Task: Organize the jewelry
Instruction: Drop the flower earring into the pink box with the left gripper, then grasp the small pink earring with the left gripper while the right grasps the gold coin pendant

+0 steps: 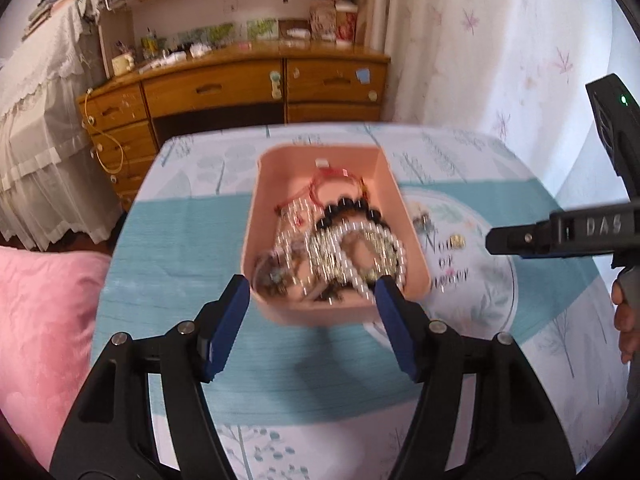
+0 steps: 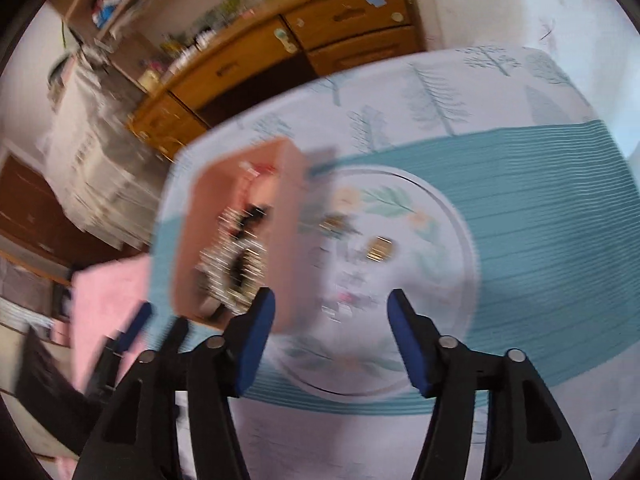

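A pink rectangular box [image 1: 384, 184] stands on the table, holding several tangled bracelets: a black bead one [image 1: 348, 208], a white pearl one [image 1: 380, 252] and a red cord [image 1: 332, 184]. My left gripper [image 1: 312, 292] is open and empty, its blue pads at the box's near end. The box also shows blurred in the right wrist view [image 2: 288, 240]. Small gold pieces [image 2: 378, 248] lie loose on the cloth to the right of the box, also in the left wrist view [image 1: 456, 242]. My right gripper [image 2: 332, 308] is open and empty above the cloth, in front of those pieces.
The table carries a white and teal tree-print cloth [image 1: 180, 232]. A pink quilt [image 1: 40, 320] lies to the left. A wooden dresser [image 1: 240, 88] with clutter stands behind. The right gripper's body [image 1: 560, 232] reaches in from the right.
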`<state>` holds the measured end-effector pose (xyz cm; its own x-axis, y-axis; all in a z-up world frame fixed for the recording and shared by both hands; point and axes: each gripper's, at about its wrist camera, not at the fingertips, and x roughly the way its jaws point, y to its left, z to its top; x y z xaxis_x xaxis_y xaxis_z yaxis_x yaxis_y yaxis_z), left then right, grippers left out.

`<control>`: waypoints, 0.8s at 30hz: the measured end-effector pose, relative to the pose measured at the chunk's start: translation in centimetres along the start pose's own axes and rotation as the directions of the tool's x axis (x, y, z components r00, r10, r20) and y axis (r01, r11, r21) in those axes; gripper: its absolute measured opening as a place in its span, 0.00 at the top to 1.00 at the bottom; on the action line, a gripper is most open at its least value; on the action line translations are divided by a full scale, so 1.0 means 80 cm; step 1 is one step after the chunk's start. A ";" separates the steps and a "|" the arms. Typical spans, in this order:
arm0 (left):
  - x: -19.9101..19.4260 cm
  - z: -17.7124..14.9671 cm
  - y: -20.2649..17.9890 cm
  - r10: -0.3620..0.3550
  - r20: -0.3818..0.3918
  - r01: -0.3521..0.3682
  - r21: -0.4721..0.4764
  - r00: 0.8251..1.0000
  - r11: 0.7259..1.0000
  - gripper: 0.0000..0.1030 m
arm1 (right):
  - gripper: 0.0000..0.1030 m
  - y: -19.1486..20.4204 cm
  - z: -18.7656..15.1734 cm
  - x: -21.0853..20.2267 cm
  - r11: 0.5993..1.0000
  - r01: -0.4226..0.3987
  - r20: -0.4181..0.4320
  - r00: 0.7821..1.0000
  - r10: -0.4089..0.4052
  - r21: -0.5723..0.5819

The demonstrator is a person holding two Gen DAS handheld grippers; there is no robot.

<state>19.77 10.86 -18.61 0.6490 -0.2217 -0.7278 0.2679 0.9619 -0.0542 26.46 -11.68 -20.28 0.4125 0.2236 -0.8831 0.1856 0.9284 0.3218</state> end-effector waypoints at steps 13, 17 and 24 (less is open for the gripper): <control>0.021 -0.039 -0.088 -0.146 -0.149 0.149 0.012 0.978 0.989 0.41 | 0.35 -0.042 -0.039 0.034 0.853 0.261 0.099 0.965 -0.242 -0.451; 0.037 -0.037 -0.120 -0.124 -0.150 0.130 0.030 0.981 0.991 0.55 | 0.35 -0.042 -0.039 0.037 0.762 0.234 0.150 0.972 -0.180 -0.603; 0.077 -0.028 -0.156 -0.057 -0.158 0.054 -0.021 0.986 0.998 0.69 | 0.35 -0.044 -0.023 0.056 0.645 0.137 0.162 0.987 -0.021 -0.752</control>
<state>18.83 -2.11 -23.93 0.5119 -0.2477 -0.8226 0.2876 0.9517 -0.1076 26.06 -13.36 -26.00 0.5474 0.1532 -0.8227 -0.4945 0.8523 -0.1703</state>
